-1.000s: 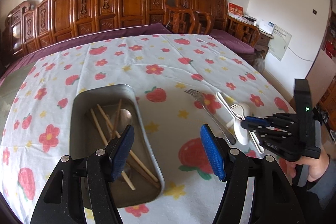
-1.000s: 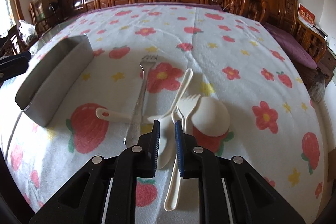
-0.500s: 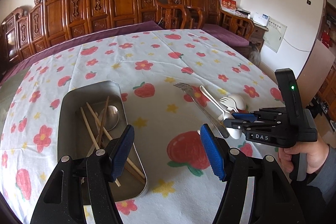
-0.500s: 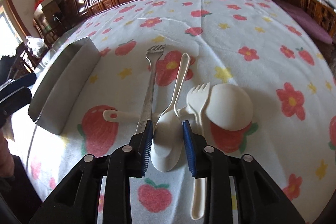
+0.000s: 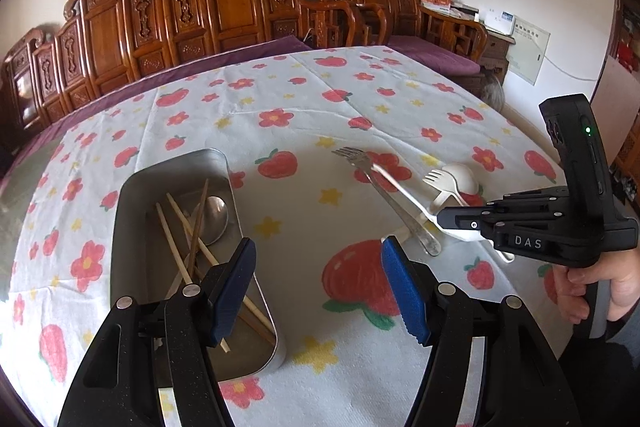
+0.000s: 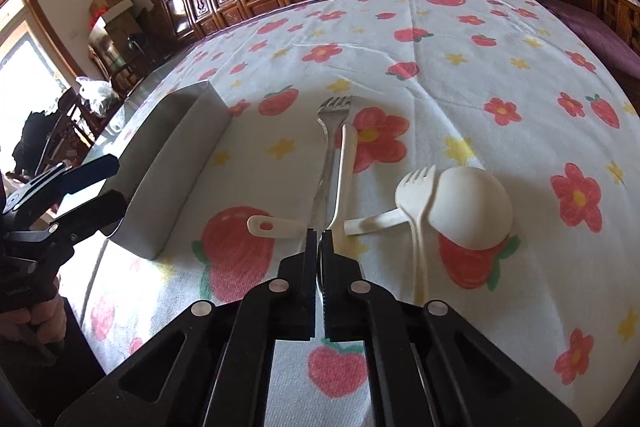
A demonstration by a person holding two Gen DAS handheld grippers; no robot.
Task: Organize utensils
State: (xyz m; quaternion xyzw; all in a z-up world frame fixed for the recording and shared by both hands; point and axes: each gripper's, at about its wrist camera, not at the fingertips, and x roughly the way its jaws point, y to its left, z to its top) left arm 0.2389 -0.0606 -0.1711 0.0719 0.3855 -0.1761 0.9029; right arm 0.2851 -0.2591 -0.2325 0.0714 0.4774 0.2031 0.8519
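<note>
A second ago the right gripper (image 6: pixel 319 241) stood with its fingers parted around the bowl of the white plastic spoon (image 6: pixel 345 167); now they are clenched on that bowl, and the spoon's slim handle sticks out forward from the fingertips, its long axis in line with the fingers. The handle lies over the steel fork (image 6: pixel 329 143), nearly parallel to it. Whether the bowl has lifted off the desk (image 6: pixel 500 75) I cannot tell.

The metal tray (image 5: pixel 132 211) sits to the left of these fingers, well apart; it already holds wooden chopsticks (image 5: pixel 182 227) and a steel spoon (image 5: pixel 214 217). The coming carry would likely run leftward, with the handle leading or swung round to match the tray's long side.

The left gripper (image 5: pixel 316 285) hangs released and empty just over the tray's near end.

To the right of the clenched fingers lie a white plastic fork (image 6: pixel 416 195) and a rounded ladle (image 6: pixel 472 211), both smooth and matte. The desk's cloth is soft, printed with strawberries and flowers.
</note>
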